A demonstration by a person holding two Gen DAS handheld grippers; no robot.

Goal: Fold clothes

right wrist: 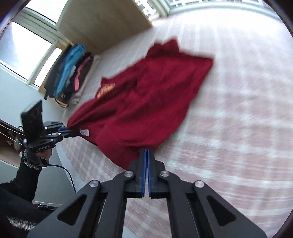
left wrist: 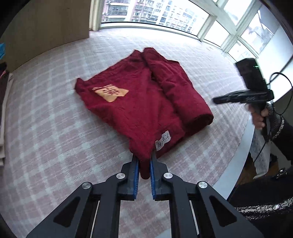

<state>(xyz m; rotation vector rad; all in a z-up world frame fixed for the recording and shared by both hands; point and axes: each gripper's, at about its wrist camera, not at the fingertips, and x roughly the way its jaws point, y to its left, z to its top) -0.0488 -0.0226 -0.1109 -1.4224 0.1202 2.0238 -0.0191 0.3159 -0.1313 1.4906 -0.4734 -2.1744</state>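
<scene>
A dark red garment point(right wrist: 146, 95) lies on a pink checked cloth point(right wrist: 238, 109). The right gripper point(right wrist: 146, 152) pinches its near edge, jaws together. At left, the left gripper point(right wrist: 70, 132) clamps another corner.

A pink-and-white checked cover point(left wrist: 45, 128) is spread over the whole working surface. At its far edge a pale wooden panel point(left wrist: 45, 23) is set upright, and beside the panel tall white-framed windows point(left wrist: 216, 20) are seen, with apartment blocks point(left wrist: 146, 11) beyond the glass. Against the foot of the panel, at the cover's edge, a row of stacked clothes point(right wrist: 73, 73) is laid: black, blue, dark with pink trim, and beige
</scene>
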